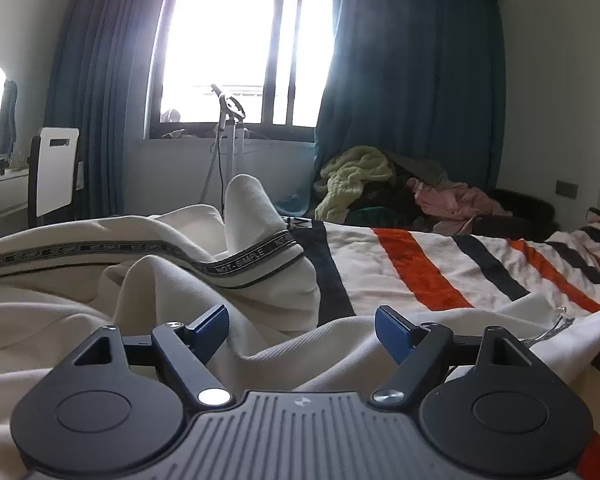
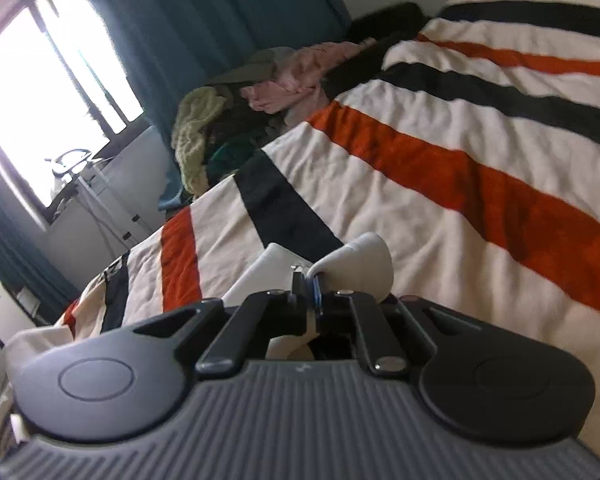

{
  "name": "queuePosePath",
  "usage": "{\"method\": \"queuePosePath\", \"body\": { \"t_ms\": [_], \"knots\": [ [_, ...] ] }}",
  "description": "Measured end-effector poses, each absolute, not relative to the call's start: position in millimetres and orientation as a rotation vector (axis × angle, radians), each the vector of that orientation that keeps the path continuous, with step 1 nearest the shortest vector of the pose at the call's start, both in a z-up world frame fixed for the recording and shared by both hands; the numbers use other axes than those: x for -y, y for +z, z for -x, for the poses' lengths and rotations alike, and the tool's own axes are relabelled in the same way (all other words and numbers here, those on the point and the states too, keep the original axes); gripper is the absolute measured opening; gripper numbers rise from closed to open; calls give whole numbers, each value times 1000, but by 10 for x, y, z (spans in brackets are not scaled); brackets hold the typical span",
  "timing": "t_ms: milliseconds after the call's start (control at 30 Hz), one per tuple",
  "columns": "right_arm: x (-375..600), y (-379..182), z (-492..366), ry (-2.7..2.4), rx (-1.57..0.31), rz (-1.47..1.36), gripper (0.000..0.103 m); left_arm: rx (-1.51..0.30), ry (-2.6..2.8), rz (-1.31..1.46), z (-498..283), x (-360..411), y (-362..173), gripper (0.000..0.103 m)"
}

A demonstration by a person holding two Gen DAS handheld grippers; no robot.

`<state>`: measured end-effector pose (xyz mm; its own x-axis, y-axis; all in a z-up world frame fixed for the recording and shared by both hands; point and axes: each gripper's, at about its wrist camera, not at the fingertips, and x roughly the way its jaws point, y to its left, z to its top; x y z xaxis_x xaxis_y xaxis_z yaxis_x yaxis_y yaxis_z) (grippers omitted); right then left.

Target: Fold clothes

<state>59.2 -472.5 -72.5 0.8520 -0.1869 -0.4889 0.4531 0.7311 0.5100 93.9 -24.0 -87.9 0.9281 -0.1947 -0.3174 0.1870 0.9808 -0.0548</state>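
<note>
A cream garment (image 1: 80,320) with a black lettered band (image 1: 244,262) lies rumpled on the striped blanket (image 1: 420,264) in the left wrist view. One fold of it stands up ahead. My left gripper (image 1: 300,322) hovers low over the cloth, jaws wide apart, blue pads (image 1: 390,326) pressing on nothing. In the right wrist view, rolled sideways and blurred, my right gripper (image 2: 306,280) is shut on a bunched edge of the white cloth (image 2: 360,258), held over the blanket (image 2: 460,128). More of the cloth trails under it to the left.
A pile of clothes, yellow-green (image 1: 352,180) and pink (image 1: 452,198), sits at the bed's far side below blue curtains (image 1: 412,80). A bright window (image 1: 240,44), a garment steamer stand (image 1: 230,136), a white chair (image 1: 54,172) and a desk edge lie beyond.
</note>
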Motion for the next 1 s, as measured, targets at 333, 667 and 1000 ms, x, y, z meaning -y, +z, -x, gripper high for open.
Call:
{"method": "queuePosePath", "body": {
  "t_ms": [333, 667, 1000],
  "knots": [
    [4565, -1203, -413, -544, -515, -975, 68, -535, -32, 355, -705, -432, -735, 84],
    [4637, -1310, -379, -544, -498, -1110, 68, -696, 171, 1106, -397, -1600, -1139, 82],
    [4833, -1527, -255, -570, -487, -1295, 67, -559, 428, 1101, -528, -1939, -958, 16]
  ]
}}
